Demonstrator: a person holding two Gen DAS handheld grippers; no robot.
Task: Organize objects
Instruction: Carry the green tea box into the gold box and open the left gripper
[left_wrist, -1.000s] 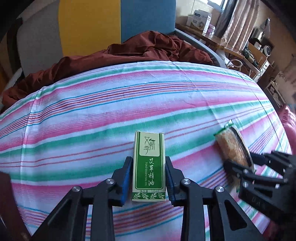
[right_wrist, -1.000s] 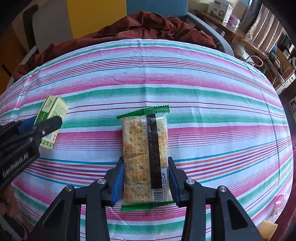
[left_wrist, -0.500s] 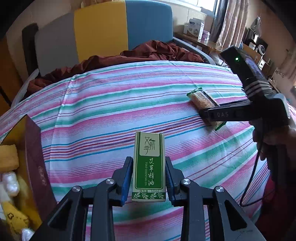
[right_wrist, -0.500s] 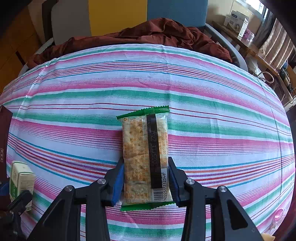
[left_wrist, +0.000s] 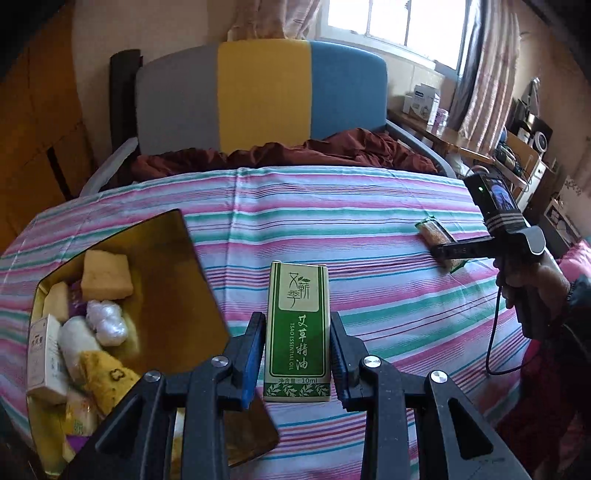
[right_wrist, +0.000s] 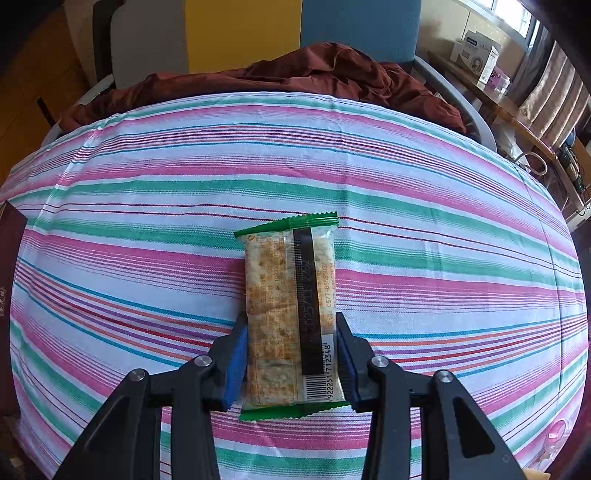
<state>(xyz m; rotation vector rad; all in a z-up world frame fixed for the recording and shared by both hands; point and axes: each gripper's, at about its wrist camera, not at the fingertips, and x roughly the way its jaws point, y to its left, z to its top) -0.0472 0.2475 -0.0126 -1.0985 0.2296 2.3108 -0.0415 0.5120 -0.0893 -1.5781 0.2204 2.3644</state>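
My left gripper (left_wrist: 297, 360) pinches the green oil box (left_wrist: 297, 332) just right of the half-filled gold box (left_wrist: 177, 258). My right gripper (right_wrist: 291, 360) pinches the cracker packet (right_wrist: 290, 314) over the striped sheet (right_wrist: 147, 221); both remain to be dropped in.

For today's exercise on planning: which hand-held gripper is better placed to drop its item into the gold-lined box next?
Left hand-held gripper: its green cardboard carton hangs beside the open gold-lined box.

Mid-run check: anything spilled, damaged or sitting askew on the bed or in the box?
Nothing stands out. The green carton and cracker packet sit straight in their grippers, wrappers intact. The box holds a loose jumble of items, none spilled onto the striped sheet.
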